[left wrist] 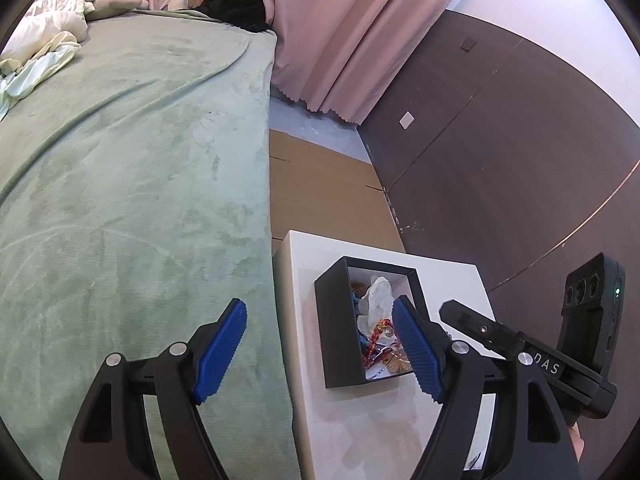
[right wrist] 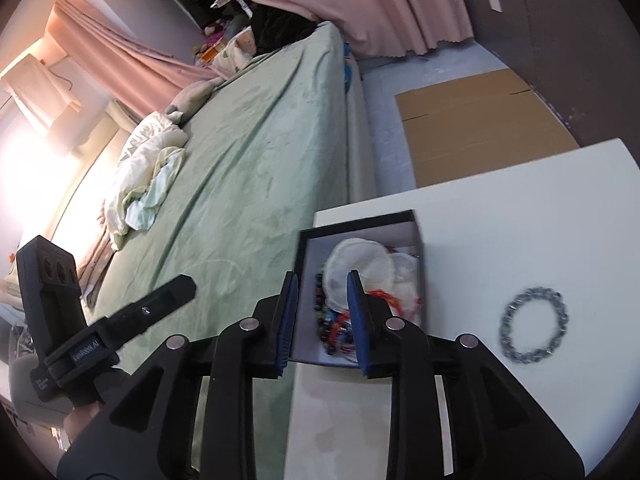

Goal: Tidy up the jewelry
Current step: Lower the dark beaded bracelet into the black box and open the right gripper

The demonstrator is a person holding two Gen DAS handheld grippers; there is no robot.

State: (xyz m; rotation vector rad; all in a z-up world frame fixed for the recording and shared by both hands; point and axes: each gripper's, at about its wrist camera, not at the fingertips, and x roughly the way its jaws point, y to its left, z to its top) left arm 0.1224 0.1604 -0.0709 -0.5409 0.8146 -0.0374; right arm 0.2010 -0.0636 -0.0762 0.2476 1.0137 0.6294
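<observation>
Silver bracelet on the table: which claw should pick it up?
Right. The silver bracelet lies on the white table just right of the right claw; the left claw hangs over the bed edge.

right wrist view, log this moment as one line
left gripper: open, empty | right gripper: partly open, empty, over black box | silver bracelet: on white table, outside box

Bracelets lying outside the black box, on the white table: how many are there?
1. A silver chain bracelet lies on the white table, right of the black box. Others may be hidden behind the tools.
</observation>
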